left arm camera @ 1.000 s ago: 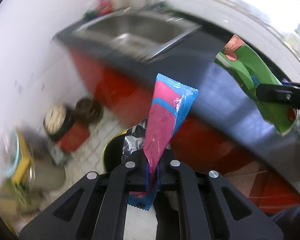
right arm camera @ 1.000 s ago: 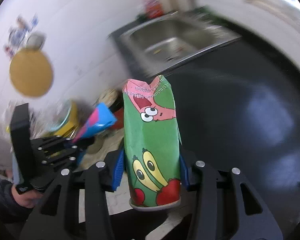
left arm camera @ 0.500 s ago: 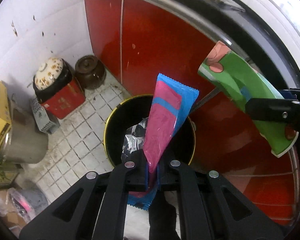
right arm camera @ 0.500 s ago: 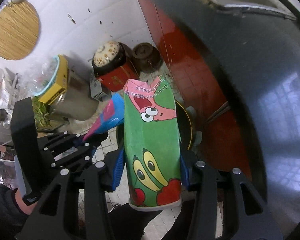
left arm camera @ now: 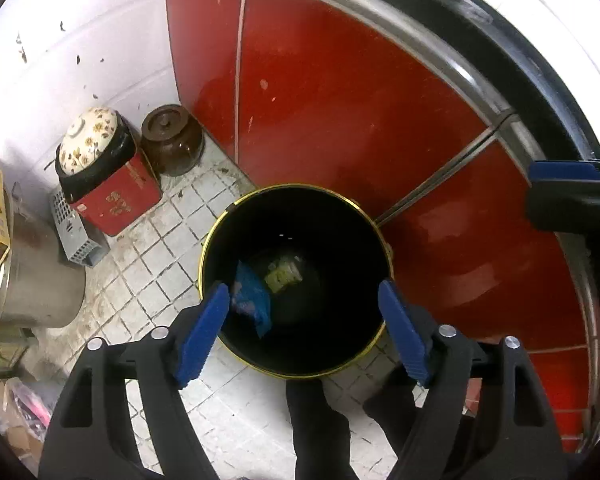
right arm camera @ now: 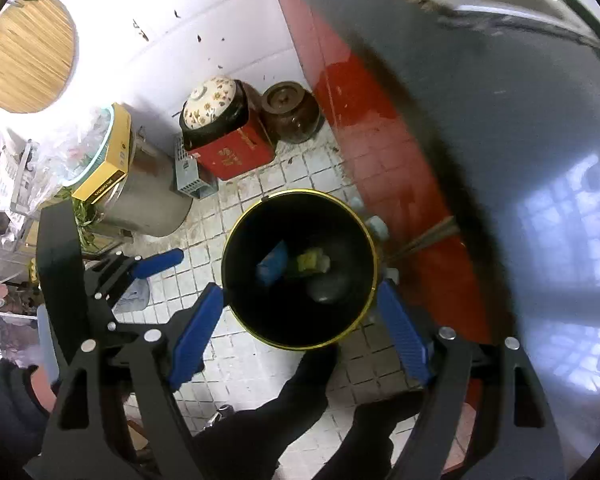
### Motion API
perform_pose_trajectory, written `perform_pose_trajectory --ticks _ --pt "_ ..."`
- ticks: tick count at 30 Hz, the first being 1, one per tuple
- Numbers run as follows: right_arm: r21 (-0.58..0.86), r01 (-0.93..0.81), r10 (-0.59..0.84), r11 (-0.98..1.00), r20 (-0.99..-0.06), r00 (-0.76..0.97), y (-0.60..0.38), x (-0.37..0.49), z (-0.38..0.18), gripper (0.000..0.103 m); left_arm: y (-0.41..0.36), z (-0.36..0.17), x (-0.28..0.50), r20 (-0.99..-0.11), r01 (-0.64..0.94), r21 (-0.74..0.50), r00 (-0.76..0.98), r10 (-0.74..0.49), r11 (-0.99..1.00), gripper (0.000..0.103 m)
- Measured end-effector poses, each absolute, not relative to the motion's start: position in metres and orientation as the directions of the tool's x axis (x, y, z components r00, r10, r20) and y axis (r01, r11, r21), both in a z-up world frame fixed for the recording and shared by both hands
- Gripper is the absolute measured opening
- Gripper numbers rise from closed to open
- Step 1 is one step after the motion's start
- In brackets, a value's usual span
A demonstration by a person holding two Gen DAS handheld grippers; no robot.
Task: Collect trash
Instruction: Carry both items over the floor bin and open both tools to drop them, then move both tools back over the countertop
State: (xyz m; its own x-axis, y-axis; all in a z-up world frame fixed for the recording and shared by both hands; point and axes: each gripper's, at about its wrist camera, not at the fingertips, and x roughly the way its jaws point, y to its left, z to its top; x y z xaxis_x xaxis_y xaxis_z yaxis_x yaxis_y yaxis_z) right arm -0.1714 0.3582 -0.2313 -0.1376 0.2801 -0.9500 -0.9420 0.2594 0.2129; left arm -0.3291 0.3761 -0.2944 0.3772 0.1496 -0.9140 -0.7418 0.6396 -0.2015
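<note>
A black bin with a yellow rim (left arm camera: 205, 248) (right arm camera: 236, 232) stands on the tiled floor in front of the red cabinet. At its bottom lie a blue wrapper (left arm camera: 252, 300) (right arm camera: 274, 266) and a yellow-green packet (left arm camera: 282, 276) (right arm camera: 312, 262). My left gripper (left arm camera: 303, 292) points down over the bin, its jaws opening with nothing between them. My right gripper (right arm camera: 300, 290) hangs over the same bin, its jaws also opening and bare. One of its fingers (left arm camera: 572, 196) shows at the right edge of the left wrist view. In the right wrist view a finger (right arm camera: 158, 262) of the left gripper shows left of the bin.
Red cabinet doors (left arm camera: 340, 92) rise behind the bin under a dark counter (right arm camera: 520, 140). Left of the bin stand a red tin (left arm camera: 116, 200) with a floral lid, a brown jar (left arm camera: 172, 140), a grey basket (left arm camera: 74, 232) and a steel pot (left arm camera: 36, 280). A person's dark legs (left arm camera: 320, 428) are below.
Both grippers sank from counter height to just over the bin. Then the jaws opened: the pink-blue wrapper left the left gripper and the green snack bag left the right.
</note>
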Motion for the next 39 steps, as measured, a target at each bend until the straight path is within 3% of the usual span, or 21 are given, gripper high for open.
perform_pose_trajectory --ticks 7,12,14,20,27,32,39 --pt "0.236 -0.917 0.422 0.323 -0.903 -0.084 0.289 -0.141 -0.146 0.086 0.349 -0.23 -0.322 -0.89 -0.73 -0.21 0.417 0.182 0.65 0.084" --pt "0.195 -0.862 0.505 0.467 -0.86 0.079 0.205 -0.093 -0.082 0.09 0.31 -0.153 -0.271 -0.859 -0.637 -0.175 0.472 0.2 0.751 0.096" --pt "0.175 -0.818 0.511 0.548 -0.844 0.162 0.163 -0.068 -0.06 0.091 0.293 -0.131 -0.241 -0.848 -0.579 -0.161 0.495 0.188 0.8 0.096" --pt "0.098 -0.613 0.427 0.784 -0.802 0.417 0.025 -0.006 -0.018 0.094 0.211 -0.074 -0.122 -0.806 -0.333 -0.125 0.584 0.1 0.935 0.096" --pt "0.108 -0.341 0.294 0.934 -0.773 0.562 -0.14 0.038 -0.005 0.094 0.1 -0.041 -0.01 -0.771 -0.076 -0.138 0.634 -0.059 0.987 0.096" --pt "0.095 -0.194 0.196 0.976 -0.767 0.61 -0.224 0.057 -0.006 0.094 0.039 -0.041 0.028 -0.781 0.035 -0.089 0.617 -0.092 0.995 0.096" --pt "0.112 -0.152 0.182 0.982 -0.772 0.609 -0.265 0.088 -0.018 0.094 0.002 -0.047 0.075 -0.8 0.08 -0.055 0.592 -0.092 0.995 0.096"
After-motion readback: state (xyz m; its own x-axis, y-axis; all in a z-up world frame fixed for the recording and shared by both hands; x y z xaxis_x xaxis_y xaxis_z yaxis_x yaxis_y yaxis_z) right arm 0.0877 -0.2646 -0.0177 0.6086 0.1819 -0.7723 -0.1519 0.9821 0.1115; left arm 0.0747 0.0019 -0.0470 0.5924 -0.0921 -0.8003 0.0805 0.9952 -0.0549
